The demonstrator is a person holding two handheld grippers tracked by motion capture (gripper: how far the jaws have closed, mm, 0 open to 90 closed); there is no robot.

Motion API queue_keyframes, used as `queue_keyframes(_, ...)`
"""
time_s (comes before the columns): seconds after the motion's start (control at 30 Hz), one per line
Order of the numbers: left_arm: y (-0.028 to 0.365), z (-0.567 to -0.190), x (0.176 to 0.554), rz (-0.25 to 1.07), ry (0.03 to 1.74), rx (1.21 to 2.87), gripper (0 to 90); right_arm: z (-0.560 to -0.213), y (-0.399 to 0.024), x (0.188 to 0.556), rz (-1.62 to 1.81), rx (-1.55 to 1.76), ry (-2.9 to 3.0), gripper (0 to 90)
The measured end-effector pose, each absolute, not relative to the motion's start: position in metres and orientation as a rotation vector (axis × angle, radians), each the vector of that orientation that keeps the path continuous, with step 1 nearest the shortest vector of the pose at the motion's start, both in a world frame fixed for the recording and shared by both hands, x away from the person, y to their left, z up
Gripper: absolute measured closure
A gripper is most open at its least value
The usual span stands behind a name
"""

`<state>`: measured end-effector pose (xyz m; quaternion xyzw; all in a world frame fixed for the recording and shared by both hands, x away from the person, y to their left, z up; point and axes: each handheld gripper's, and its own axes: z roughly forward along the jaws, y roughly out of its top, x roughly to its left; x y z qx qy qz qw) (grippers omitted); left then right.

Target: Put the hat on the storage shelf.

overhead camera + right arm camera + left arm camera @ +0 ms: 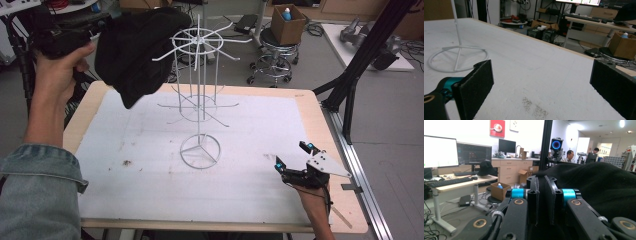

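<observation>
A white wire rack [200, 90] stands mid-table on a ring base [456, 58], with spoke arms at its top and middle. High at the back left, my left gripper [70, 36] holds a black cloth [135, 50] in the air. The cloth hangs against the rack's upper left arms. In the left gripper view the jaws of that gripper [541, 180] are pressed on the cloth [599, 187], which drapes to the right. My right gripper [295, 155] rests low at the table's front right. It [540, 65] is wide open with nothing between its pads.
A white mat [150, 165] covers the wooden table. A black frame leg [350, 85] and a metal rail [360, 165] run along the right edge. Behind the table stands a stool [272, 55] carrying a cardboard box [287, 22].
</observation>
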<state>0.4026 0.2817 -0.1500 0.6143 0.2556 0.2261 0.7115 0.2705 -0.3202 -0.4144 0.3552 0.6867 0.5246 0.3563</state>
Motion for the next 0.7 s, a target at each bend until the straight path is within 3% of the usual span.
queue_keyframes(0.3, 0.283, -0.164, 0.398, 0.515, 0.585, 1.374, 80.7, -0.413, -0.322, 0.275, 1.388, 0.934, 1.746, 4.1)
queue_keyframes(0.7, 0.291, -0.185, 0.383, 0.631, 0.641, 1.417, 71.1, -0.413, -0.321, 0.28, 1.395, 0.948, 1.732, 4.1)
